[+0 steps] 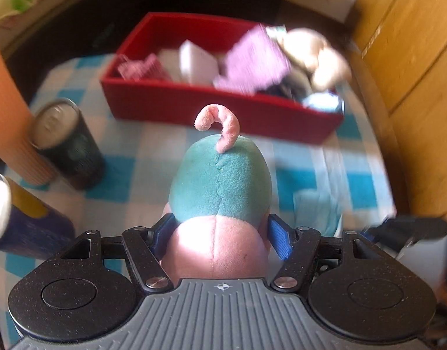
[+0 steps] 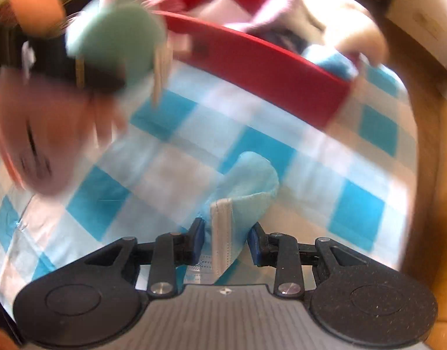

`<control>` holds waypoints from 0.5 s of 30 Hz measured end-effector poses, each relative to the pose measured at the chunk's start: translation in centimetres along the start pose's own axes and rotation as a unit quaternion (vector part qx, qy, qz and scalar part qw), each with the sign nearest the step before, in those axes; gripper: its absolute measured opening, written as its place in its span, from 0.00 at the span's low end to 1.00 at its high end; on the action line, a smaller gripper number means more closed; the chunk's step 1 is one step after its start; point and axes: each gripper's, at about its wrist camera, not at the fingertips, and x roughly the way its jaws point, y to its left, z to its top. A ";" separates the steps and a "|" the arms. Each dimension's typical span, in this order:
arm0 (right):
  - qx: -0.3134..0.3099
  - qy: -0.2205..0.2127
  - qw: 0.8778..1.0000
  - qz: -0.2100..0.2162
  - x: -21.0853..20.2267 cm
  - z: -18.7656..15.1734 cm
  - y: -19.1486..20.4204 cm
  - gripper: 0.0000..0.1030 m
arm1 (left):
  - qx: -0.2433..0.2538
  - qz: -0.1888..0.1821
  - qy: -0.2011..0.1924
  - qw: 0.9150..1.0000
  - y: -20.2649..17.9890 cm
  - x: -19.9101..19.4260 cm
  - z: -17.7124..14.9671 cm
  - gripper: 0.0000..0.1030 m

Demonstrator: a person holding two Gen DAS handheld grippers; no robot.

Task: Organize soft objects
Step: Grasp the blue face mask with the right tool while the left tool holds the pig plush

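Note:
My left gripper (image 1: 220,233) is shut on a teal and pink plush toy (image 1: 220,183) with a curly pink tail, held above the checked cloth in front of the red box (image 1: 194,102). The toy also shows blurred in the right wrist view (image 2: 115,35). The red box (image 2: 261,58) holds several soft things: purple and white cloths, a beige plush. My right gripper (image 2: 226,239) stands around a light blue face mask (image 2: 243,186) lying on the cloth; the jaws are partly closed, and contact with the mask is unclear.
Two drink cans (image 1: 68,143) (image 1: 16,218) and an orange ribbed cup (image 1: 10,116) stand at the left on the blue and white checked tablecloth (image 2: 354,204). A wooden cabinet (image 1: 413,58) is at the right.

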 end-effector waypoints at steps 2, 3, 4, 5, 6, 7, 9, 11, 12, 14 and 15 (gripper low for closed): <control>0.008 -0.012 1.000 0.001 -0.6 -0.3 -0.5 0.49 | 0.018 0.012 0.010 1.000 -0.7 0.9 -0.7 0.65; -0.001 -0.016 1.000 -0.004 -0.8 -0.3 -0.5 0.59 | 0.024 0.016 0.014 1.000 -0.8 1.0 -0.9 0.66; -0.011 -0.023 1.000 -0.009 -1.0 -0.2 -0.5 0.59 | 0.028 0.019 0.015 0.999 -0.9 1.3 -0.9 0.66; -0.017 -0.029 0.999 -0.015 -1.0 -0.2 -0.4 0.59 | 0.030 0.022 0.015 0.999 -1.0 1.3 -0.9 0.67; -0.025 -0.031 0.999 -0.019 -0.9 0.0 -0.2 0.59 | 0.031 0.021 0.015 0.999 -1.0 1.3 -0.9 0.67; -0.031 -0.029 0.999 -0.022 -0.3 0.2 0.2 0.59 | 0.033 0.020 0.015 0.999 -1.0 1.3 -0.9 0.67; -0.043 -0.022 0.999 -0.024 0.2 0.4 0.5 0.59 | 0.036 0.021 0.014 0.999 -1.0 1.1 -0.8 0.69; -0.046 -0.024 0.998 -0.028 0.4 0.2 0.4 0.59 | 0.040 0.020 0.015 0.999 -0.8 1.0 -1.0 0.69; -0.047 -0.022 0.998 -0.029 0.5 0.3 0.4 0.59 | 0.042 0.021 0.015 0.999 -0.8 1.0 -1.2 0.70; -0.045 -0.016 0.998 -0.030 0.7 0.2 0.3 0.59 | 0.050 0.027 0.014 0.998 -1.0 1.1 -1.3 0.70; -0.041 -0.015 0.999 -0.031 0.8 0.1 0.3 0.59 | 0.056 0.031 0.013 0.998 -1.2 1.2 -1.4 0.70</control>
